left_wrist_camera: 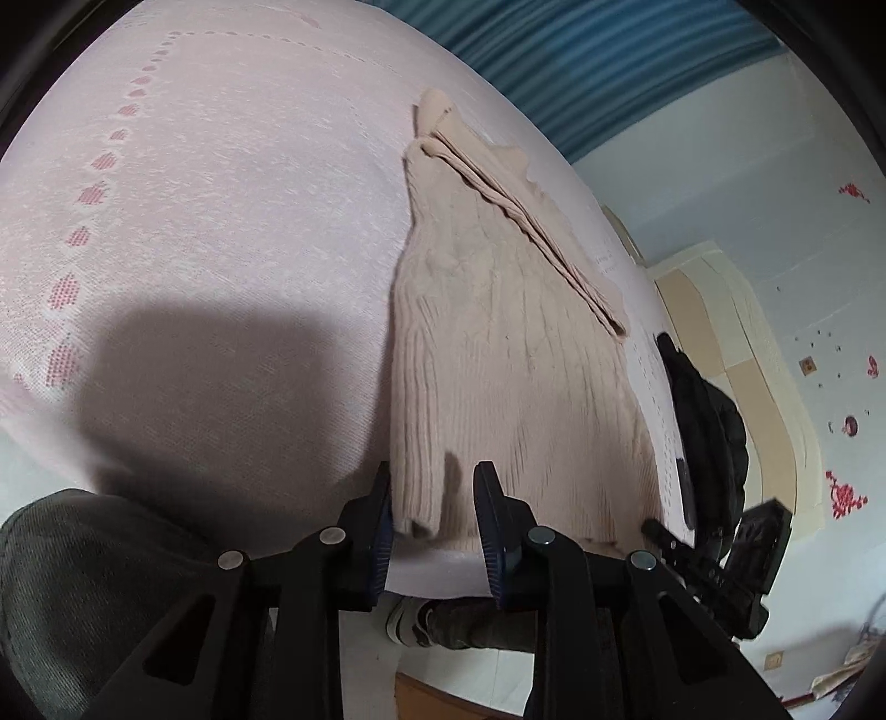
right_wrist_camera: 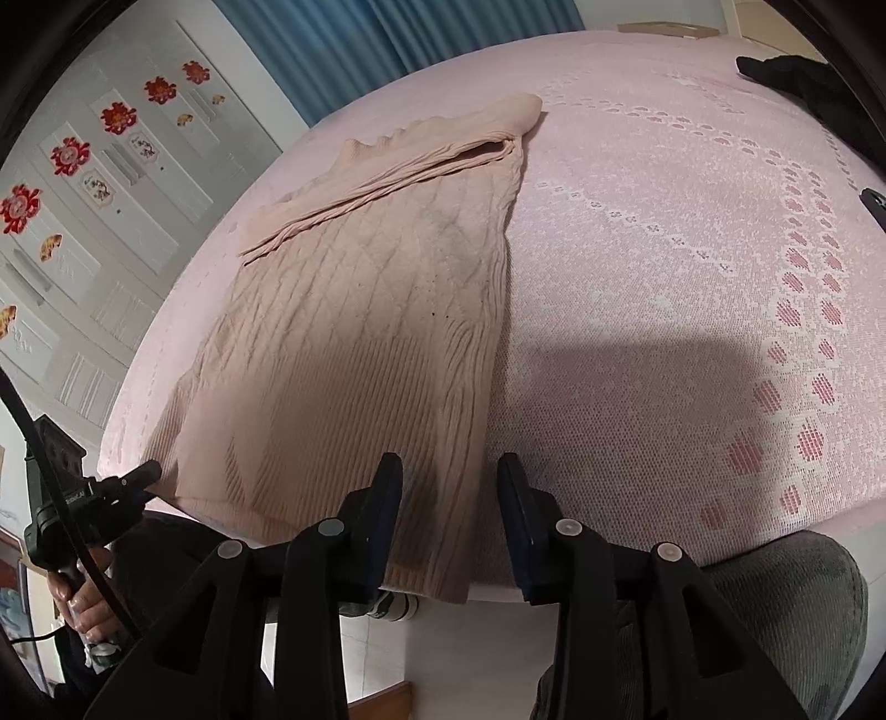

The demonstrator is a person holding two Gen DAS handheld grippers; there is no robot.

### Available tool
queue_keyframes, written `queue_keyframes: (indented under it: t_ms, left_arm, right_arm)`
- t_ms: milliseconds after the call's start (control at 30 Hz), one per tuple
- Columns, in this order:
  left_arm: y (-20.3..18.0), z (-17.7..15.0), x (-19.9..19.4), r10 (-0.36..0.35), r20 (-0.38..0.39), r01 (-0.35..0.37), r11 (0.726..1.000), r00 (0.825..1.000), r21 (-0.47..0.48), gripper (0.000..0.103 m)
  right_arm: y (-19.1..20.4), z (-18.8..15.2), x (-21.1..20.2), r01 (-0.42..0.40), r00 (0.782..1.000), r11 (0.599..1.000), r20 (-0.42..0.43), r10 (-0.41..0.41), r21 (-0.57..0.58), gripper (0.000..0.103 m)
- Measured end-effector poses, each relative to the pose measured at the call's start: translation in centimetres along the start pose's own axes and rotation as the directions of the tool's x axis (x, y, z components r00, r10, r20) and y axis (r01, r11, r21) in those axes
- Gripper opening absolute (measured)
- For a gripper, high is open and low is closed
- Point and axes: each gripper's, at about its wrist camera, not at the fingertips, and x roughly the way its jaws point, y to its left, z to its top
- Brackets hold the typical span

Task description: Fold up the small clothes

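Where it overhangs the bed (right_wrist_camera: pixel 637 266), sweater (right_wrist_camera: pixel 376 310) hem half-hidden behind right claw (right_wrist_camera: pixel 449 476).

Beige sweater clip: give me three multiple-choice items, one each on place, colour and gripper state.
1. Where does the beige sweater lie?
A. on the pink bedspread
B. on the floor
C. on a chair

2. What colour is the curtain?
A. red
B. blue
C. yellow

3. How do the left gripper and right gripper stand?
A. both shut on the sweater
B. one open, one shut
C. both open

Key: 1 A, the knit is spread on the bedspread, its hem at the near edge. 2 B, blue pleats behind the bed. 3 C, each pair of fingers stands apart.
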Motion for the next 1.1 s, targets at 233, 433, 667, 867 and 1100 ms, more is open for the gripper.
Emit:
queue_keyframes:
  t_ms: [233, 433, 667, 867, 1100]
  left_arm:
    - [0.5, 0.5, 0.0, -0.012, 0.026, 0.013, 0.999, 1.000, -0.036, 0.025]
    - [0.4, 0.6, 0.1, 0.001, 0.036, 0.001, 0.999, 0.999, -0.032, 0.025]
    - [-0.1, 0.4, 0.1, 0.027, 0.057, -0.027, 1.000, 0.998, -0.015, 0.025]
    - [-1.2, 0.3, 0.2, 0.081, 0.079, -0.084, 0.996, 0.994, 0.032, 0.024]
    - [-1.5, 0.2, 0.5, 0.115, 0.087, -0.119, 0.992, 0.990, 0.047, 0.017]
  right_arm:
    - [0.2, -0.8, -0.4, -0.020, 1.000, 1.000, -0.005, 0.020, 0.004, 0.040]
    - [1.3, -1.3, -0.3, 0.039, 0.999, 0.998, 0.001, -0.039, -0.051, 0.041]
    - [2.3, -1.9, 0.2, 0.108, 0.994, 0.988, 0.036, -0.104, -0.113, 0.012]
    - [2.6, -2.0, 0.2, 0.123, 0.992, 0.985, 0.057, -0.116, -0.123, 0.013]
    - [2.0, -1.5, 0.4, 0.080, 0.997, 0.993, 0.023, -0.078, -0.087, 0.015]
